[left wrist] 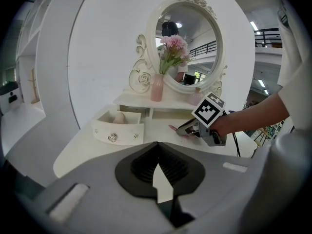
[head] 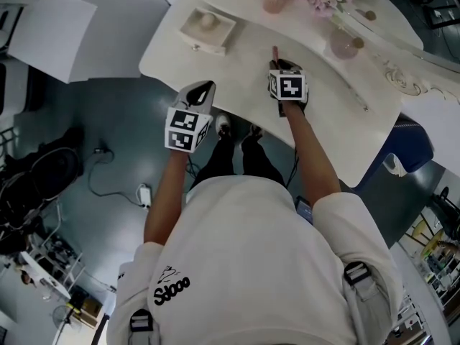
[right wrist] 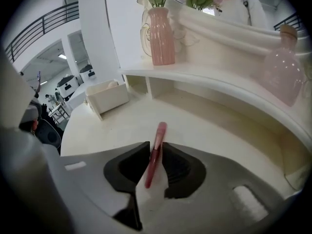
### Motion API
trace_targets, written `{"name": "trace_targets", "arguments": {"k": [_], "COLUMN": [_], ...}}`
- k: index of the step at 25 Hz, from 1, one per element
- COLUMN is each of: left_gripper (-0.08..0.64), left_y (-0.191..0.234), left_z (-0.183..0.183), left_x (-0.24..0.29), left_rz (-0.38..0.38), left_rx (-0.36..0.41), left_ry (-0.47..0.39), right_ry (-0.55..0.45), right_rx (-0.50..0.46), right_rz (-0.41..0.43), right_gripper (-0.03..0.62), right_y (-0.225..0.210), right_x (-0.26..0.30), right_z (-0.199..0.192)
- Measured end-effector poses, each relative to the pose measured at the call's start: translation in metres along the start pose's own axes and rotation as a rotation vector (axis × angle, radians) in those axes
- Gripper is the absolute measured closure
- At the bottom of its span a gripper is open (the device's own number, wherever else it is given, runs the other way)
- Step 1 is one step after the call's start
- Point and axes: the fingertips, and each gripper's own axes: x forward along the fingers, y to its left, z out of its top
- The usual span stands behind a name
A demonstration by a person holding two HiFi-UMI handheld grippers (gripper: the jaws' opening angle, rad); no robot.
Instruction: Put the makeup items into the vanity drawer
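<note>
A slim pink makeup stick (right wrist: 157, 145) lies low over the white vanity top (right wrist: 204, 126), and my right gripper (right wrist: 156, 144) is shut on it, its tip poking out past the jaws. From the head view the stick (head: 274, 52) points toward the back shelf, with the right gripper (head: 279, 65) behind it. The small white drawer (head: 207, 29) stands open at the left of the tabletop, with a pale rounded item (left wrist: 119, 117) inside. My left gripper (left wrist: 157, 147) is shut with nothing in it, hanging off the table's front edge (head: 203, 88), short of the drawer (left wrist: 118, 128).
A pink vase of flowers (right wrist: 161, 30) and a pink bottle (right wrist: 282, 72) stand on the raised back shelf. An oval mirror (left wrist: 187, 48) rises behind them. The floor to the left holds cables and clutter (head: 43, 171).
</note>
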Motion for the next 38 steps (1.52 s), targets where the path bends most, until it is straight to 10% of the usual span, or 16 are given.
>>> {"name": "trace_targets", "arguments": {"k": [12, 24, 38], "left_gripper": [0.545, 0.543, 0.543], "left_y": [0.006, 0.053, 0.126], "left_z": [0.023, 0.077, 0.100], "left_x": [-0.015, -0.051, -0.045], "left_rz": [0.037, 0.178, 0.074], "left_rx": [0.020, -0.017, 0.076], "left_ry": [-0.056, -0.201, -0.210], "right_ry": [-0.010, -0.185, 0.007], "right_rx": [-0.009, -0.263, -0.515], "right_rz": [0.108, 0.296, 0.312], "right_gripper": [0.548, 0.548, 0.546], "right_y": [0.014, 0.062, 0.154], "right_x": [-0.023, -0.087, -0.004], "right_z": [0.007, 0.094, 0.141]}}
